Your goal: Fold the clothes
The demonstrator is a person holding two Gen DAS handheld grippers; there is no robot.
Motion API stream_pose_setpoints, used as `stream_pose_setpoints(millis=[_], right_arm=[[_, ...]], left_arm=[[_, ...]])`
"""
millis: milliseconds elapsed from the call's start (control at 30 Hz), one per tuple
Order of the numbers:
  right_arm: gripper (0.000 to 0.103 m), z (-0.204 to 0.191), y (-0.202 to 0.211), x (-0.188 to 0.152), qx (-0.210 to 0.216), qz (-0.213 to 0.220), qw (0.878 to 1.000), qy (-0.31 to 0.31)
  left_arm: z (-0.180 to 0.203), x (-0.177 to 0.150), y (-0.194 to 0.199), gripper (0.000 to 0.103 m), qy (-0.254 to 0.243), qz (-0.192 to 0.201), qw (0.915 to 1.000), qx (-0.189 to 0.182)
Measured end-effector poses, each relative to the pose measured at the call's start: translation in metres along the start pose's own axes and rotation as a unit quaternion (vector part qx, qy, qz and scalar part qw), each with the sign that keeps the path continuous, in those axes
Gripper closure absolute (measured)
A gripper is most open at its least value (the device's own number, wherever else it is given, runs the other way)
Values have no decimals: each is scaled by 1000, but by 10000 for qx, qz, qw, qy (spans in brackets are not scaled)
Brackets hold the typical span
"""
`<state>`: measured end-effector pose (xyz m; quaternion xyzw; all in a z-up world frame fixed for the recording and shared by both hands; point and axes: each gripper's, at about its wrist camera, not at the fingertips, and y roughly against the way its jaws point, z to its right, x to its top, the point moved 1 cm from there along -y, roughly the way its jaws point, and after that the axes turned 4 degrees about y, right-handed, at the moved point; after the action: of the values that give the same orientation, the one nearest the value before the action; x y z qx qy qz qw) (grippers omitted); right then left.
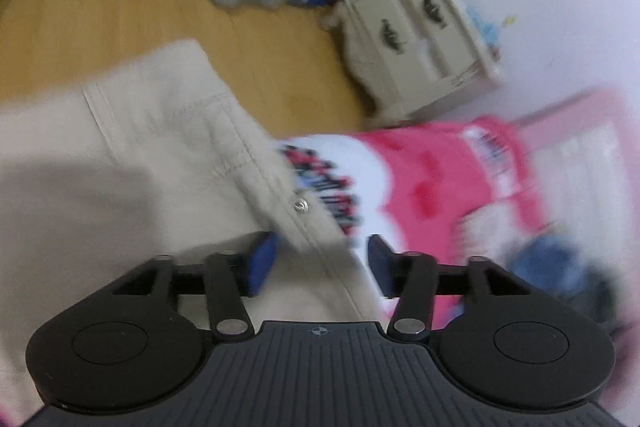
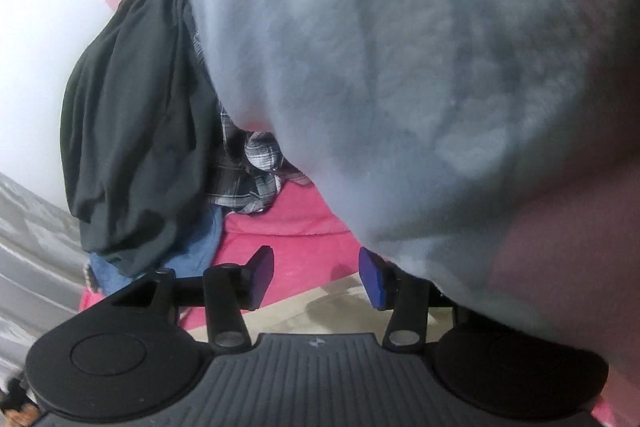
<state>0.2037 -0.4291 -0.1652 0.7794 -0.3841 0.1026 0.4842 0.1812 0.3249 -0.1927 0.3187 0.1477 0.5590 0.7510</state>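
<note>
The left gripper (image 1: 320, 263) had its fingers spread, beige trousers (image 1: 132, 147) lying between them toward ten o'clock. The right gripper (image 2: 316, 275) was spread too, pale blue fleece (image 2: 400, 67) hanging at one o'clock.

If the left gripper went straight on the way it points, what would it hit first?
Most likely the beige trousers: their buttoned edge lies between the open jaws of the left gripper, with the pink printed cloth just beyond. The picture is blurred, so how far below the fingertips the fabric lies is unclear.
</note>
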Motion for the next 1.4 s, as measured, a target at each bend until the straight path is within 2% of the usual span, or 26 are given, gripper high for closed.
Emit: stream_pose_setpoints(millis=[33,67,133,200,267,333,400,467,533,633,700,767,833,900,967,1067,1167,1400], right_arm=[[54,-1,0,-2,-65,-4,9999,84],[54,-3,0,-4,-131,-8,9998,167],[54,-7,1,-8,-248,3,9991,338],[54,-11,8,-11,-333,98,9982,481],[53,-16,22,-16,-296,274,9975,582],[53,-25,46,-25,-33,412,9967,692],[49,-33,68,-38,363,425,9955,761],[42,-38,89,-64,861,186,9940,651],[40,-35,100,-95,1204,-207,9919,347],[40,-21,107,-145,1466,-858,9846,-406],[40,-11,102,-173,1515,-1202,9769,-913],[40,-2,95,-191,1484,-1418,9696,-1329],[40,8,85,-197,1591,-1374,9624,-1721],[40,18,77,-198,1740,-1254,9541,-2091],[40,19,70,-194,1893,-1094,9474,-2337],[40,15,59,-193,1953,-932,9439,-2494],[40,10,52,-188,1947,-829,9418,-2611],[41,8,46,-189,1875,-680,9391,-2799]], left_arm=[[-5,5,-1,49,360,-87,9990,-242],[-1,8,1,49,393,8,9990,-220],[10,14,7,49,377,243,9989,-112],[27,14,17,49,110,387,9992,-52],[45,10,34,49,-507,463,9976,-2],[55,-2,57,46,-1268,487,9907,104],[49,-23,85,40,-1913,602,9795,183],[35,-47,114,36,-2461,808,9653,332],[1,-62,134,36,-2408,870,9652,527],[-51,-85,164,36,-2274,949,9657,822],[-86,-87,169,36,-1767,814,9762,961],[-104,-82,169,36,-1304,1071,9799,1068],[-115,-77,167,36,-943,1327,9816,1000],[-118,-70,155,36,-815,1320,9837,907],[-122,-63,143,36,-630,1131,9885,786],[-123,-57,132,35,-444,1238,9890,683],[-118,-52,121,35,-415,1227,9902,529],[-105,-53,104,35,-738,1347,9853,742]])
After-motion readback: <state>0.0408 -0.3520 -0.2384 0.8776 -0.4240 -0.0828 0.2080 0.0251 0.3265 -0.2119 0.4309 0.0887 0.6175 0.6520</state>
